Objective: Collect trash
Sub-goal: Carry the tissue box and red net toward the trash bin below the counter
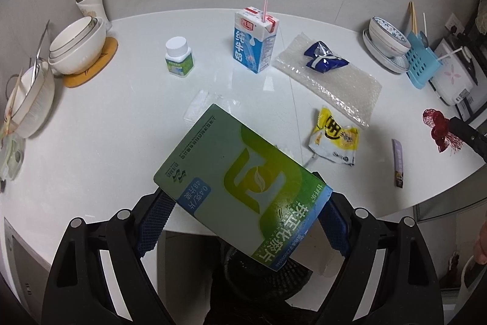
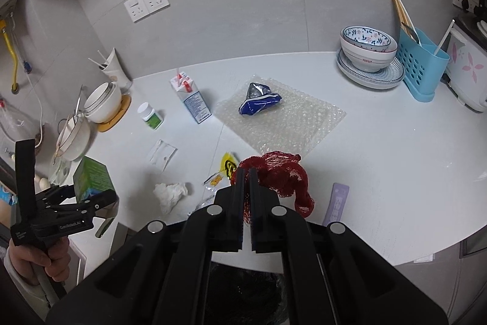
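Trash rides in both hands. Left wrist view: the left gripper (image 1: 243, 209), fingers spread wide, clamps a green box (image 1: 240, 181) by its short sides, long axis slanting away, above a dark bin (image 1: 268, 279) under the table (image 1: 121, 127) edge. Right wrist view: the right gripper (image 2: 246, 172), fingers shut, pinches red netting (image 2: 280, 172) over that edge.

White countertop (image 2: 380, 157): milk carton (image 2: 191, 99), bubble wrap (image 2: 292, 124), bowls (image 2: 103, 102).

Even, soft indoor light, pale glare on the white counter (image 1: 121, 118) beside the milk carton (image 1: 254, 43), sharp centre, strong fisheye bending, dark vignetted corners
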`<state>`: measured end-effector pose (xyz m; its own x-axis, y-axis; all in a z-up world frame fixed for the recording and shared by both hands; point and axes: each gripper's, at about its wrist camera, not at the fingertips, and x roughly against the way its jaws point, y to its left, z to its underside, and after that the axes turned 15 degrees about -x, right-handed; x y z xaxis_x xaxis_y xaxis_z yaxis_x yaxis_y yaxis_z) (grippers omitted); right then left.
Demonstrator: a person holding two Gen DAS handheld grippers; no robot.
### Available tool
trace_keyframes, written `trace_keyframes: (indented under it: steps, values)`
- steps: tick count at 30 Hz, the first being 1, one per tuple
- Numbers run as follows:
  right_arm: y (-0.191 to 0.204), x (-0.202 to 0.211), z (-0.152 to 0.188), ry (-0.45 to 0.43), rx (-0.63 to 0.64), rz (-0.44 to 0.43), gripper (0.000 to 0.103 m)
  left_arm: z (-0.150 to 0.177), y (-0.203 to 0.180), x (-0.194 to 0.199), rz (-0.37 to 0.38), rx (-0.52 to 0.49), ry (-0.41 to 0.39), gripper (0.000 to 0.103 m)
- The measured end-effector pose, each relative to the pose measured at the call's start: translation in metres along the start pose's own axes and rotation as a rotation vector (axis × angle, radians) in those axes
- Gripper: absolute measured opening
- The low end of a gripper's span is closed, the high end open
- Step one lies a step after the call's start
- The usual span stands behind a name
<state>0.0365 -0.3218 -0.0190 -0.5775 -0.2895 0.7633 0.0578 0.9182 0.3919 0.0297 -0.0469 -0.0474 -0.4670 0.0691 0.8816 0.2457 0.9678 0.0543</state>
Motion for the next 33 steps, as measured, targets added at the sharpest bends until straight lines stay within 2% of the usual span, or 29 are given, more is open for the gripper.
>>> trace_keyframes:
  steps: [9,18,25,33]
  values:
    - [-0.003,0.023,0.036,0.018,0.029,-0.012,0.002,0.036,-0.024,0.004,0.018,-0.004,0.022,0.083]
    - [-0.007,0.035,0.089,0.069,0.068,-0.018,0.002,0.078,-0.055,0.001,0.049,-0.005,0.038,0.083]
    - [-0.020,0.024,0.135,0.137,0.092,-0.007,0.002,0.107,-0.074,-0.011,0.065,0.005,0.057,0.083]
    - [-0.038,-0.006,0.172,0.201,0.114,0.026,0.002,0.134,-0.084,-0.038,0.063,0.021,0.069,0.083]
